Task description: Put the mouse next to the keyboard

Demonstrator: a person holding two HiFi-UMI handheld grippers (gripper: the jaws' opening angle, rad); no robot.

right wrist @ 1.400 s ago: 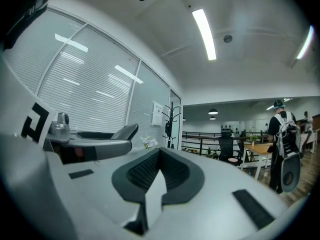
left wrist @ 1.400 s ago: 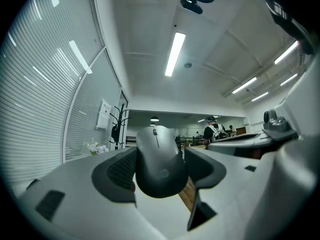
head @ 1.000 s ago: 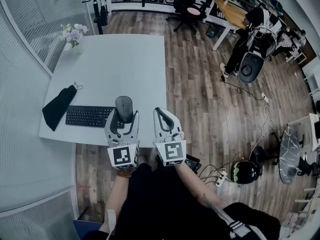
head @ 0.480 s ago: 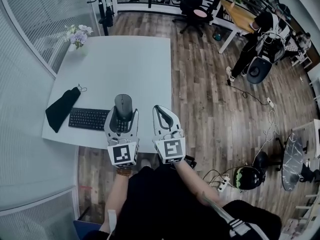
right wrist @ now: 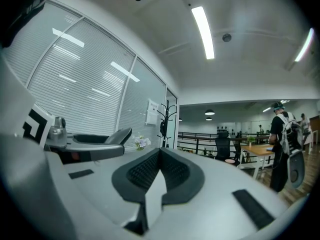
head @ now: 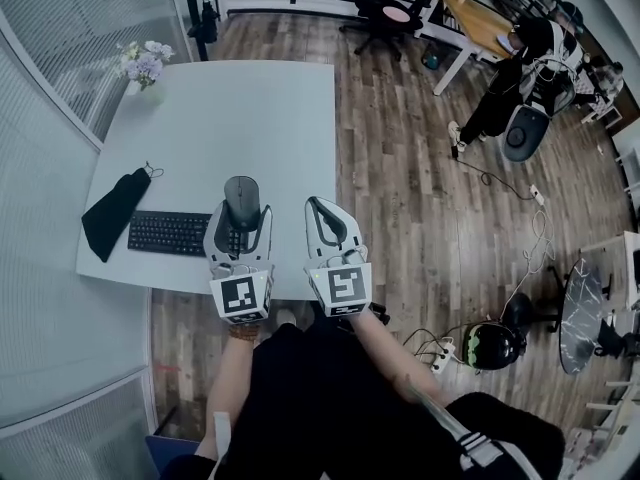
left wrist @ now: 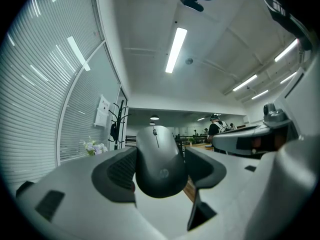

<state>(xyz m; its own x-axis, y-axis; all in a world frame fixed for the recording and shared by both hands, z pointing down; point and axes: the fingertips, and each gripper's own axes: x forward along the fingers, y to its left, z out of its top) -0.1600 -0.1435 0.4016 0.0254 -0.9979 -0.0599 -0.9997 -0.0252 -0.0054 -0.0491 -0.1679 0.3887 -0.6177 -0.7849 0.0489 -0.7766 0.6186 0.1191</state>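
Observation:
A dark grey mouse sits clamped between the jaws of my left gripper, held over the white table's near edge. It hangs just right of the black keyboard, which lies flat near the table's front. My right gripper is beside the left one, past the table's right edge and above the wood floor; its jaws are shut with nothing between them.
A black cloth pouch lies left of the keyboard. A vase of flowers stands at the far left corner of the white table. To the far right a person stands by a wooden desk.
The view has shifted slightly; both grippers and the held mouse keep nearly the same place next to the keyboard's right end.

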